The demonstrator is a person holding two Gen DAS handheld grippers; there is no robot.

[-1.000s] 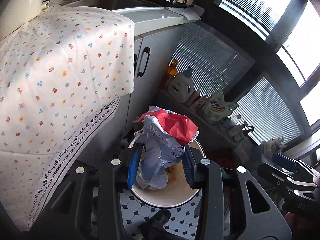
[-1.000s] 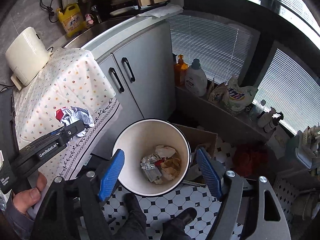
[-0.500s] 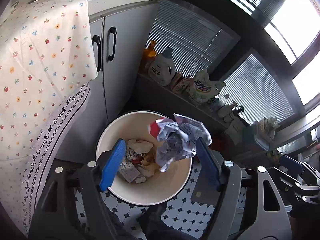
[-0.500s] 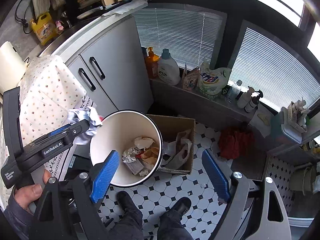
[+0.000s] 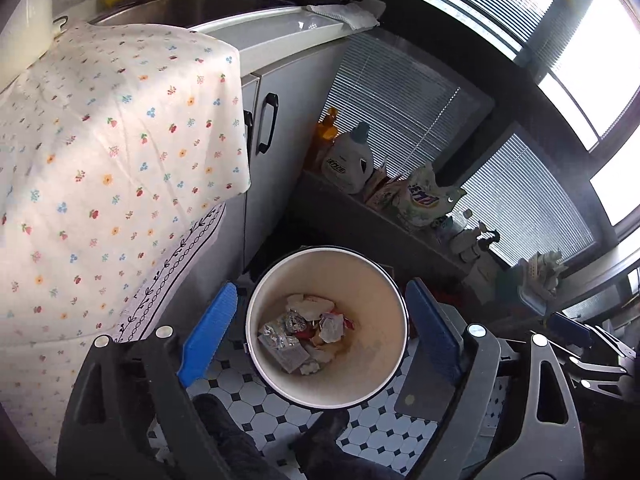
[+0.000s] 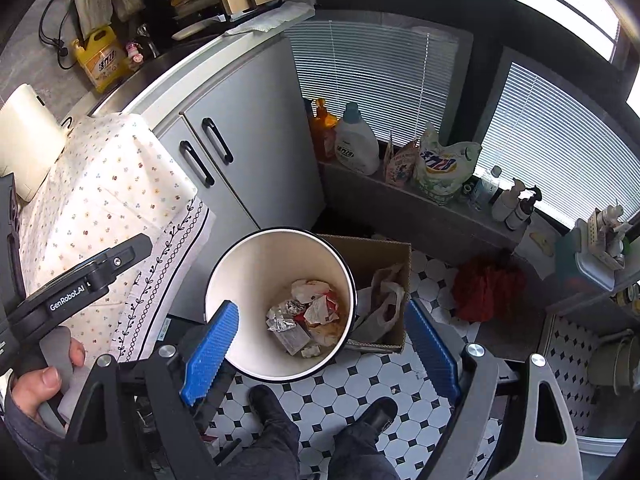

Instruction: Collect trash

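A round cream trash bin [image 5: 372,280] with a dark rim stands on the tiled floor; it also shows in the right wrist view [image 6: 248,264]. Several crumpled wrappers and papers [image 5: 304,332] lie at its bottom, seen too in the right wrist view [image 6: 308,320]. My left gripper [image 5: 320,336] is open and empty, held above the bin. My right gripper [image 6: 316,344] is open and empty, also above the bin. The left gripper's body [image 6: 80,280] shows at the left of the right wrist view.
A table with a floral cloth [image 5: 100,160] stands to the left. Grey cabinets [image 6: 240,152] are behind the bin. A cardboard box [image 6: 380,280] with a bag sits right of it. Detergent bottles [image 6: 356,140] line a low ledge. The person's feet [image 6: 320,412] stand on the tiles.
My left gripper opened and let go of the crumpled red-and-white paper, which dropped into the bin. The right gripper stayed open above the bin.
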